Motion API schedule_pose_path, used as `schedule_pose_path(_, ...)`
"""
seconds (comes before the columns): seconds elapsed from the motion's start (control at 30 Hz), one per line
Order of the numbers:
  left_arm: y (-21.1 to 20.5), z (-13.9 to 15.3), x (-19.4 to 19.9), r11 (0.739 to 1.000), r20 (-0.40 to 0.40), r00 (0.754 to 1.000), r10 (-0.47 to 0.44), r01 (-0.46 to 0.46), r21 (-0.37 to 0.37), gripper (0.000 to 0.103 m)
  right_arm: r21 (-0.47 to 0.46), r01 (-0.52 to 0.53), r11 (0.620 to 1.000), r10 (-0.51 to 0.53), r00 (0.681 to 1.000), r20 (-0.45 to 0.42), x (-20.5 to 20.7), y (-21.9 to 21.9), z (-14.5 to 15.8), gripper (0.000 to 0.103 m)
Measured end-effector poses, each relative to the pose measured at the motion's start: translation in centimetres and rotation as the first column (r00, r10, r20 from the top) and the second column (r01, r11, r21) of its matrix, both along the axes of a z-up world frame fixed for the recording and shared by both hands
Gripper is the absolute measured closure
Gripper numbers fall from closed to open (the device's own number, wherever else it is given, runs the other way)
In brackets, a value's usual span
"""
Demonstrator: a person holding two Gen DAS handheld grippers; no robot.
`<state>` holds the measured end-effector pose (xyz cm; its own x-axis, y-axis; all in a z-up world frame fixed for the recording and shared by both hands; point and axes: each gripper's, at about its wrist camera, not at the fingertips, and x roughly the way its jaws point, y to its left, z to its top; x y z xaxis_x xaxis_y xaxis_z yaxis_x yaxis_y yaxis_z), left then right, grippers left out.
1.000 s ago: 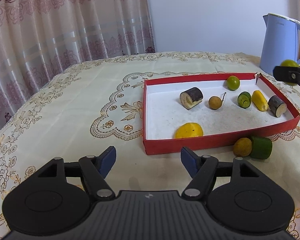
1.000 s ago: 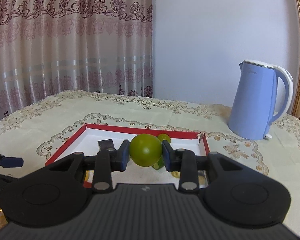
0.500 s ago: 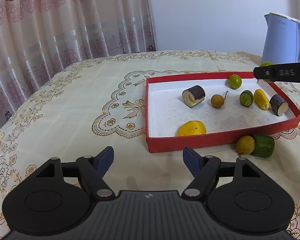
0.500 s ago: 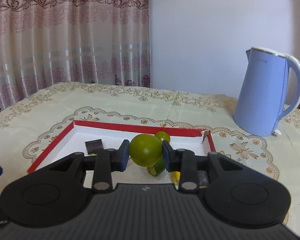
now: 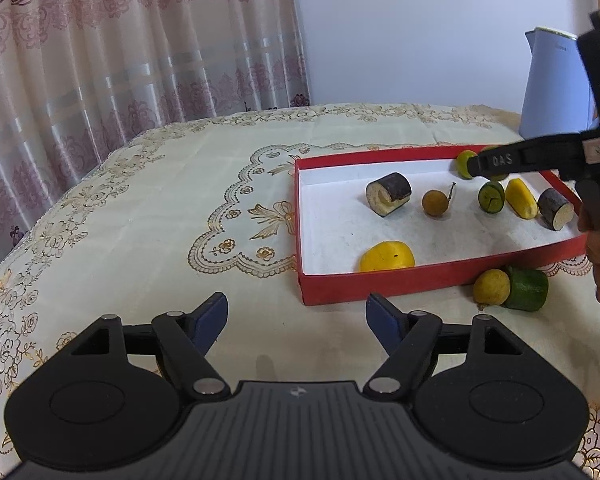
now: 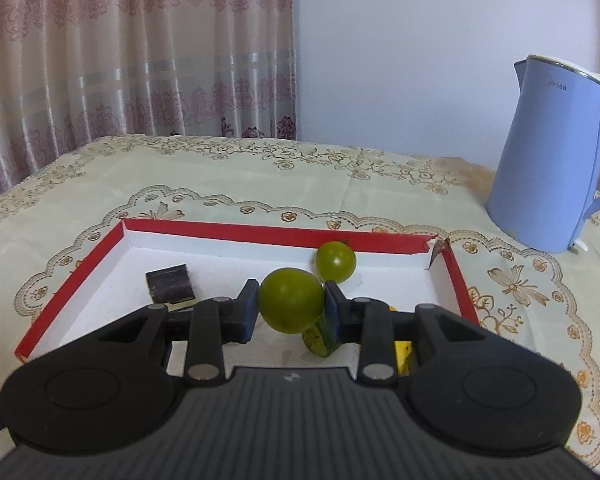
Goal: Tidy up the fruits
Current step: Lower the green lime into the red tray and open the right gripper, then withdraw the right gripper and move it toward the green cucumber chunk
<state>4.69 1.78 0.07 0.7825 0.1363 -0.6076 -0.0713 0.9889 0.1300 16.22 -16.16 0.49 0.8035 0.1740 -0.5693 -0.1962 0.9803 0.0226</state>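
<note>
Jaws of my right gripper (image 6: 291, 307) clamp a round green fruit (image 6: 290, 305) at frame centre, over the red-walled white tray (image 6: 72, 278). My left gripper (image 5: 296, 318) stands wide, having just opened further, nothing between, low above the cream embroidered tabletop (image 5: 148, 216).

Red tray (image 5: 440, 278), cream floral tablecloth (image 5: 180, 208), blue kettle (image 6: 548, 160), green fruit (image 6: 291, 305).

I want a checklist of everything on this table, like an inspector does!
Surface: cream embroidered tablecloth.
Job's things: red tray holding cut and whole fruit pieces; small yellow fruit and green chunk lie outside, touching its front wall.
Clutter: blue kettle beside the tray.
Grippers: left gripper open, empty; right gripper shut on green round fruit over the tray.
Cables: nothing seen.
Surroundings: patterned curtain, white wall.
</note>
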Motion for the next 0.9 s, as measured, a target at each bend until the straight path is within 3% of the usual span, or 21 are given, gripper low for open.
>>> schedule_pose_path(0.37, -0.1, 0.1, 0.0, 1.000, 0.000, 1.000, 0.002, -0.002, 0.004, 0.027, -0.003, 0.010, 1.000, -0.010, 0.999, -0.031, 1.3, 0.7, -1.2, 0.071)
schedule_pose_path(0.4, -0.1, 0.1, 0.0, 1.000, 0.001, 1.000, 0.001, -0.001, 0.005, 0.027, -0.001, 0.011, 1.000, -0.011, 0.999, -0.035, 1.4, 0.7, -1.3, 0.067)
schedule_pose_path(0.43, -0.1, 0.2, 0.0, 1.000, 0.003, 1.000, 0.000, 0.000, 0.007, 0.027, 0.005, 0.012, 1.000, -0.012, 0.999, -0.031, 1.4, 0.7, -1.3, 0.052)
schedule_pose_path(0.5, -0.1, 0.2, -0.1, 1.000, 0.004, 1.000, -0.001, 0.001, 0.007, 0.027, 0.000, 0.025, 1.000, -0.025, 1.000, -0.009, 1.1, 0.6, -1.1, 0.037)
schedule_pose_path(0.9, -0.4, 0.5, -0.4, 1.000, 0.011, 1.000, -0.009, 0.009, 0.000, 0.027, 0.021, 0.027, 0.999, -0.028, 0.999, 0.046, -0.9, -0.2, 0.9, 0.037)
